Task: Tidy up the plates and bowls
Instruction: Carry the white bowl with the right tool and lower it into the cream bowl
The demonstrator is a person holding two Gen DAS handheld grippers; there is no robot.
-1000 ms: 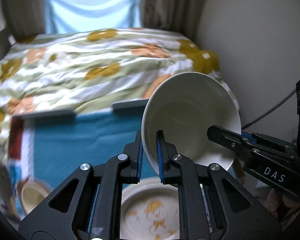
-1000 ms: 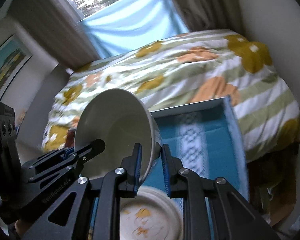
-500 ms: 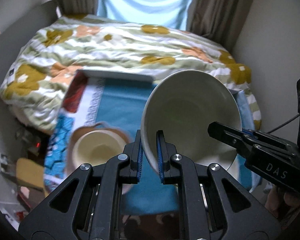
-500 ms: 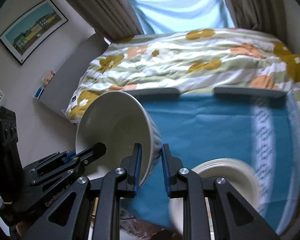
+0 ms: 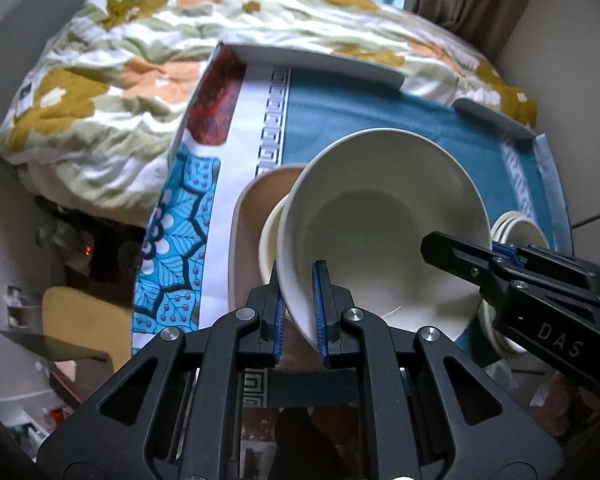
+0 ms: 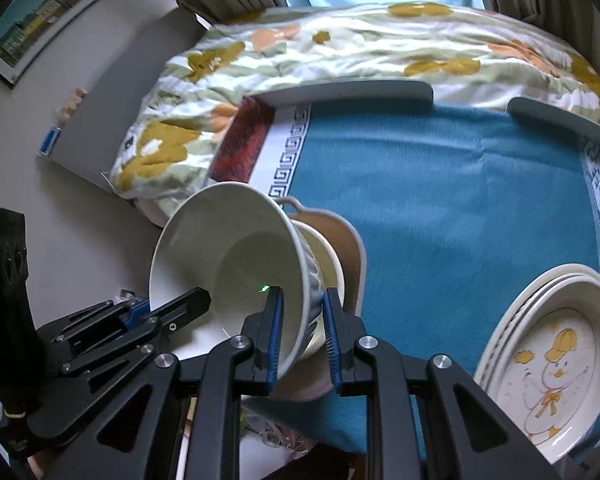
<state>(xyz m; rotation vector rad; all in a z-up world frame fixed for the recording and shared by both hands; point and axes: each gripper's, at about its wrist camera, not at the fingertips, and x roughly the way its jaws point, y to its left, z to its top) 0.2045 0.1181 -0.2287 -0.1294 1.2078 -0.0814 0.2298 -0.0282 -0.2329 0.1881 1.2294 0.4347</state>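
Bed quilt, floral, fills back of my views. Blue tablecloth spread on table in front of it. Plate stack at cloth's right edge, duck drawing on top plate. Brown dish near left edge, small cream bowl inside it. I hold big white bowl tilted, over that dish. My left gripper clamped on its near rim; my right gripper clamped on opposite rim.

left wrist: close, steeply down | right wrist: same | shared: white bowl, blue cloth
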